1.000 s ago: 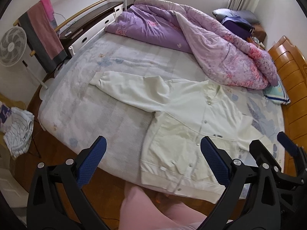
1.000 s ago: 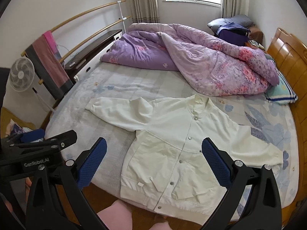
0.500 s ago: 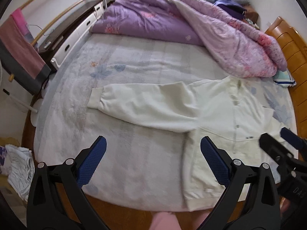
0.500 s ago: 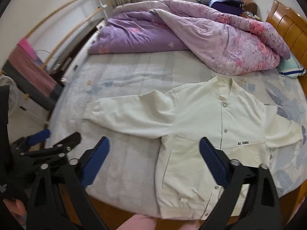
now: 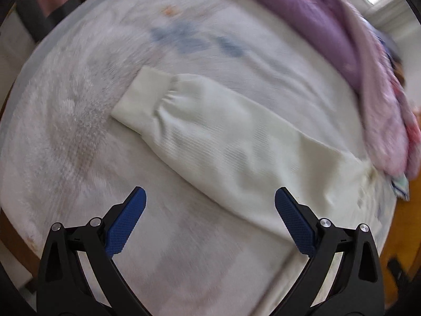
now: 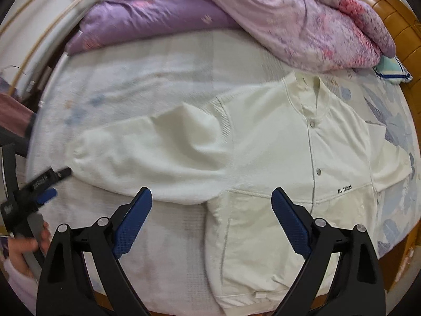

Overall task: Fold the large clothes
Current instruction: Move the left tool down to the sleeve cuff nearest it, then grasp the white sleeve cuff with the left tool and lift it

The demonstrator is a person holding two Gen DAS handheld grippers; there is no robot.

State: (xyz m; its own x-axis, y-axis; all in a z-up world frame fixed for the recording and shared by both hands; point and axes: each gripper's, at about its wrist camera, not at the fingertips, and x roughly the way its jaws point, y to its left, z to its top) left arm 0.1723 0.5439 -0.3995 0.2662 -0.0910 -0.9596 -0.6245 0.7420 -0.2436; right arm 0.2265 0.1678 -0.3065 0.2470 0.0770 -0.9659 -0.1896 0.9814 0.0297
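Observation:
A cream snap-button jacket (image 6: 276, 144) lies flat and face up on the bed, its left sleeve (image 5: 223, 142) stretched out with the ribbed cuff (image 5: 142, 100) at the far end. My left gripper (image 5: 210, 221) hangs open just above the middle of that sleeve, nothing between its blue pads. My right gripper (image 6: 211, 218) is open too, hovering over the armpit where sleeve meets body. In the right wrist view the left gripper (image 6: 39, 187) shows at the left edge, held by a hand (image 6: 23, 247).
A purple and pink duvet (image 6: 263, 8) is heaped across the far half of the bed. The pale floral sheet (image 6: 131, 79) surrounds the jacket. A wooden headboard (image 6: 394, 13) stands at the right, a small pillow (image 6: 392, 68) beside it. Rails (image 6: 39, 34) run along the left wall.
Both grippers have dropped close to the bed. The left one swung out over the sleeve; the right one came down over the armpit. The jacket has not moved.

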